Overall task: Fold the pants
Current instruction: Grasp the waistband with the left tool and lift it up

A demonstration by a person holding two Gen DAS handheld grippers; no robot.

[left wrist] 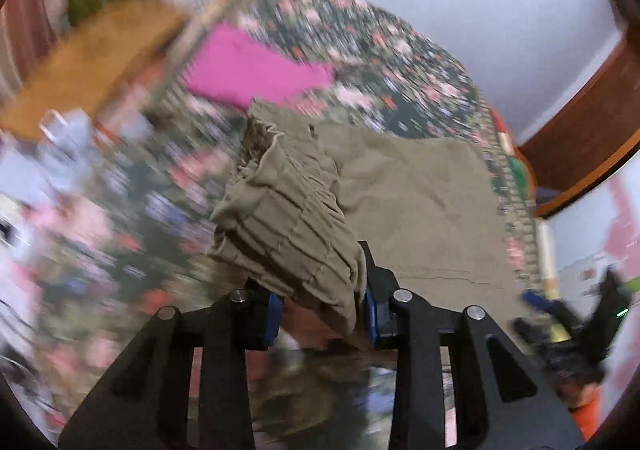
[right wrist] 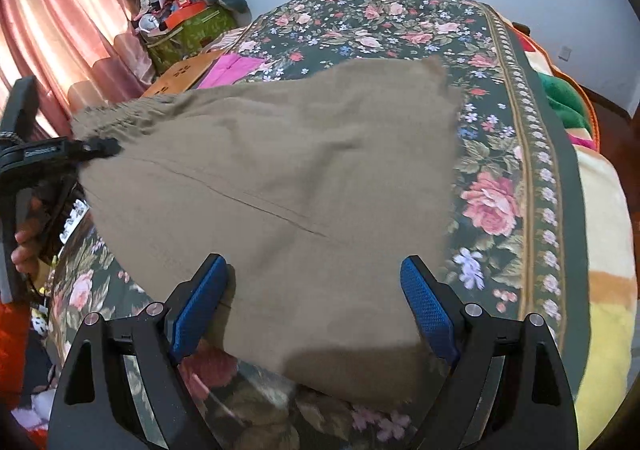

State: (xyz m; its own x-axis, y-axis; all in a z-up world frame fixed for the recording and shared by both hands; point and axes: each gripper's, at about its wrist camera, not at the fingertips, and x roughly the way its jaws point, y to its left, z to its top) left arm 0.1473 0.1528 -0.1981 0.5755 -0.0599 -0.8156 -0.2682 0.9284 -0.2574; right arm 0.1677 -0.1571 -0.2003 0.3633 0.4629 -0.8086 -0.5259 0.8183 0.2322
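Around the khaki pants lies a floral bedspread, with a pink cloth just beyond them and a cardboard box beside the bed. Pink curtains hang at far left. The pants are spread flat on the bed. The left gripper is clenched on their gathered waistband, lifting it. The right gripper hovers over the near edge, jaws wide apart, holding nothing.
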